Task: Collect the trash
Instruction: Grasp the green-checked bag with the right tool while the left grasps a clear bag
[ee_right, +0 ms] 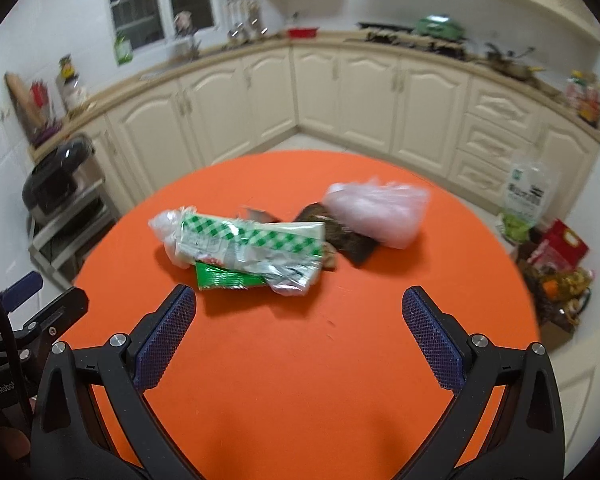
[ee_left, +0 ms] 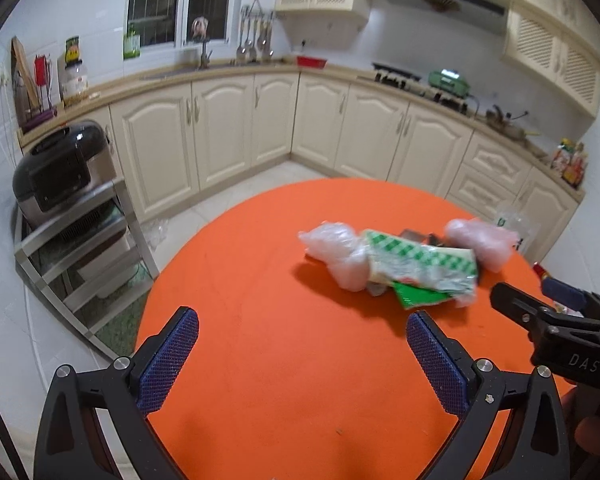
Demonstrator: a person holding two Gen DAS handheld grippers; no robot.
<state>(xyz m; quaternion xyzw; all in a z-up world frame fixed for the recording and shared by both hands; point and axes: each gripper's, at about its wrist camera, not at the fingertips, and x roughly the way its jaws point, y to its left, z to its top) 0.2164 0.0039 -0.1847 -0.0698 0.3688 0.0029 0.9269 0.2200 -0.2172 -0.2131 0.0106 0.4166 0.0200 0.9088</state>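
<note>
A pile of trash lies on the round orange table [ee_left: 280, 360] [ee_right: 300, 380]. A green-checked plastic wrapper [ee_left: 420, 266] [ee_right: 252, 250] sits on top of a green packet [ee_left: 412, 298] [ee_right: 224, 280]. One crumpled clear bag [ee_left: 336, 248] [ee_right: 166, 226] lies at its left end, and a pinkish one [ee_left: 480, 242] [ee_right: 380, 208] lies to the right. Dark brown scraps [ee_right: 348, 240] sit between them. My left gripper [ee_left: 302, 328] is open, short of the pile. My right gripper [ee_right: 298, 304] is open just in front of the wrapper. Its side [ee_left: 516, 300] shows in the left wrist view.
Cream kitchen cabinets [ee_left: 228, 128] ring the room behind the table. A black appliance [ee_left: 60, 168] sits on a steel rack [ee_left: 84, 248] at the left. A clear bag [ee_right: 526, 196] and a box of clutter [ee_right: 556, 268] stand on the floor to the right.
</note>
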